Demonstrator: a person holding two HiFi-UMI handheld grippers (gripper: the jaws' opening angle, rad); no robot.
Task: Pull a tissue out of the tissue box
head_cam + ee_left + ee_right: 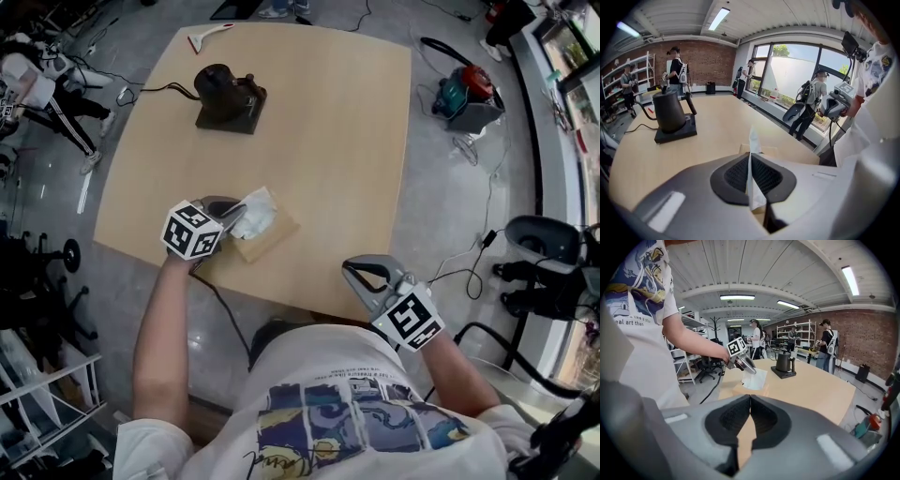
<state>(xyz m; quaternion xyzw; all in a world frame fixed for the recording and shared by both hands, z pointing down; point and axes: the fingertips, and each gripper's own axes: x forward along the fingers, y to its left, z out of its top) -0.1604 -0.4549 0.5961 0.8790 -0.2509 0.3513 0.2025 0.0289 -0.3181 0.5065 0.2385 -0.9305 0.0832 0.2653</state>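
Observation:
A tan tissue box point(272, 238) lies near the table's front left edge. A white tissue point(257, 212) sticks up from it. My left gripper point(240, 217) is shut on that tissue just above the box. In the left gripper view the thin sheet point(753, 140) stands edge-on, pinched between the closed jaws of the left gripper point(750, 158), with the box point(768, 151) behind. My right gripper point(354, 270) hovers off the table's front edge, shut and empty. The right gripper view shows its own closed jaws point(750, 400), and beyond them the left gripper point(743, 363) on the tissue point(755, 378).
A black kettle on a black base point(225, 96) stands at the table's far left, its cable trailing off the left edge. A white and red tool point(210, 36) lies at the far edge. Several people stand around the room. A red and teal machine point(469, 94) sits on the floor right.

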